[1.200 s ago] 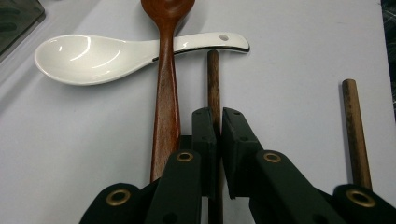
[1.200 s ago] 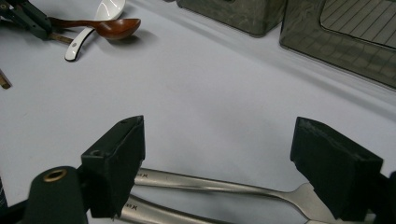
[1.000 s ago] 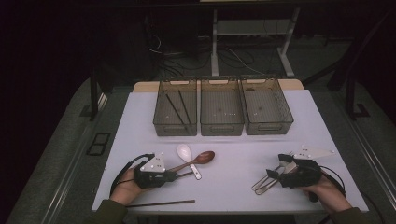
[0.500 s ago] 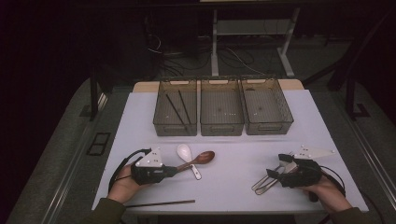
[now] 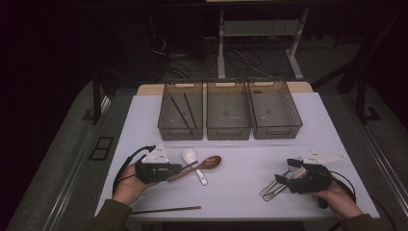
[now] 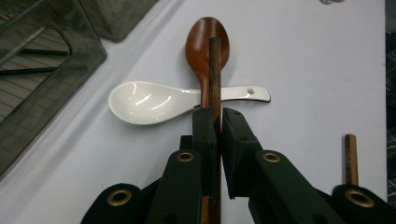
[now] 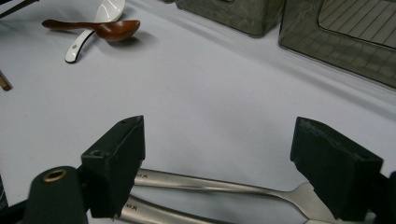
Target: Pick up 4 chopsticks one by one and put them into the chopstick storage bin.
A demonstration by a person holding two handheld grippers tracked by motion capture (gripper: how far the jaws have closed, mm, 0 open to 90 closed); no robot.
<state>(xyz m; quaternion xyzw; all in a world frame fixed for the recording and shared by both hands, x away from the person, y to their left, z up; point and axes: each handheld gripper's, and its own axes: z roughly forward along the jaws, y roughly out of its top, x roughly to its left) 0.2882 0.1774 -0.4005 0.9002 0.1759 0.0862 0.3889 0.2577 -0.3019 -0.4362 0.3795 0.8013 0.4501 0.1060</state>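
Note:
My left gripper [image 5: 179,168] [image 6: 217,114] is shut on a dark wooden chopstick [image 6: 215,70], which points out over a brown wooden spoon [image 5: 210,162] [image 6: 201,42]. That spoon lies across a white ceramic spoon [image 5: 191,158] [image 6: 144,100]. A second chopstick [image 5: 166,210] [image 6: 350,158] lies near the table's front edge. At the right, my right gripper [image 5: 285,171] [image 7: 224,140] stands open, its jaws either side of the handles of a metal fork [image 7: 224,185] and another metal utensil [image 5: 272,188].
Three clear bins stand in a row at the back: the left bin [image 5: 166,122] holds two dark chopsticks [image 5: 185,111], the middle bin [image 5: 227,130] and right bin [image 5: 293,118] look bare. White tabletop [image 5: 240,159] lies between the hands.
My left gripper has shifted slightly up and right, toward the spoons, with the chopstick in it. The right gripper has not moved.

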